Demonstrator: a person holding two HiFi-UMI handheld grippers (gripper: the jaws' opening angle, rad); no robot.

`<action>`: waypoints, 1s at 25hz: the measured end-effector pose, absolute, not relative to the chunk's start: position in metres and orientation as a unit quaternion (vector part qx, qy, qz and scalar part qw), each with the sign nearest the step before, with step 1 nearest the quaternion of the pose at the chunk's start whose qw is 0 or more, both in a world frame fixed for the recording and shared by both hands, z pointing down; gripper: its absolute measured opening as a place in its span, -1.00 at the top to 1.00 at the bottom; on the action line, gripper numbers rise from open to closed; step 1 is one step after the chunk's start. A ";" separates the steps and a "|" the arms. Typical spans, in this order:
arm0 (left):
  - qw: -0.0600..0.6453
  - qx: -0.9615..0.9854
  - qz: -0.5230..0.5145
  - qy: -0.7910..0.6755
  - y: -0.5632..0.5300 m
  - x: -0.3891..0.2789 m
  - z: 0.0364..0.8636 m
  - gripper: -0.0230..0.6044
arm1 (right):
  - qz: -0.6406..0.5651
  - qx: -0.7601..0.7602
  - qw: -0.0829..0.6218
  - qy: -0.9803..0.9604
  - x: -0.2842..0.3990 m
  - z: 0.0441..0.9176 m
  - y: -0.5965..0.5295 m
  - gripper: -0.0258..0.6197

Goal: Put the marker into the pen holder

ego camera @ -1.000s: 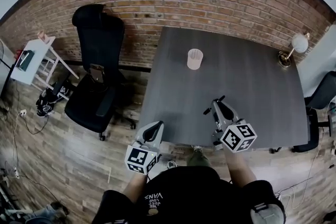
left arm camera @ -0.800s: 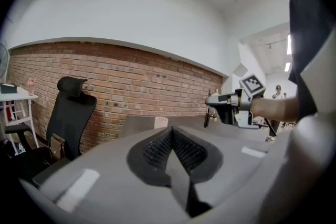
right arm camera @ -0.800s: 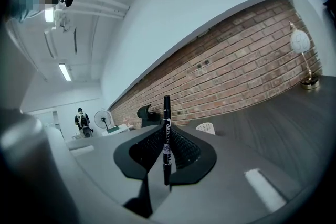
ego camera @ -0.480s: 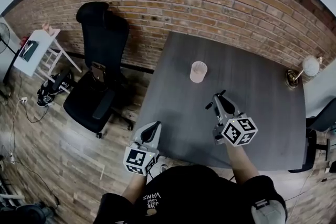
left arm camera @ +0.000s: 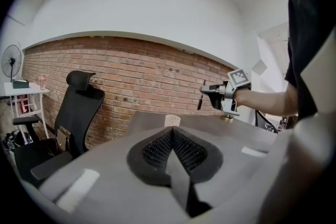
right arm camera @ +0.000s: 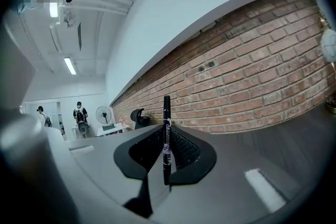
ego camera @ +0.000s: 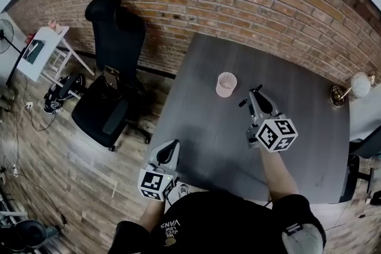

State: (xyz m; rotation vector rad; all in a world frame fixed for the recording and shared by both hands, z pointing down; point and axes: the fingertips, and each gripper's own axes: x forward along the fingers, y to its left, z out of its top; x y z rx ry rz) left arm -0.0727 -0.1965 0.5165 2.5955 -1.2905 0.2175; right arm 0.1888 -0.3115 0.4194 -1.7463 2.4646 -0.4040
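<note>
The black marker is not in the pen holder. It stands upright, clamped between the jaws of the right gripper, in the air just right of the pen holder. The pink pen holder sits on the grey bench. The left gripper hovers well apart from the pen holder, near the bench's near-left corner, with its jaws pressed together on nothing. 1 black chair stands left of the pen holder.

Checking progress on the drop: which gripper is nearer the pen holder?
Right. The right gripper, shut on the marker, hangs just right of the pen holder; the left gripper sits far back at the near edge of the table.
</note>
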 end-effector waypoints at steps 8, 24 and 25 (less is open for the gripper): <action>0.130 0.875 0.090 -0.458 -0.199 -0.080 0.526 0.76 | -0.108 -0.566 0.033 0.817 0.189 0.422 -0.361 0.80; 0.138 0.855 0.113 -0.488 -0.192 -0.093 0.538 0.76 | -0.142 -0.584 0.006 0.800 0.191 0.508 -0.440 0.81; 0.138 0.854 0.113 -0.488 -0.192 -0.092 0.539 0.76 | -0.144 -0.584 0.002 0.799 0.191 0.513 -0.443 0.81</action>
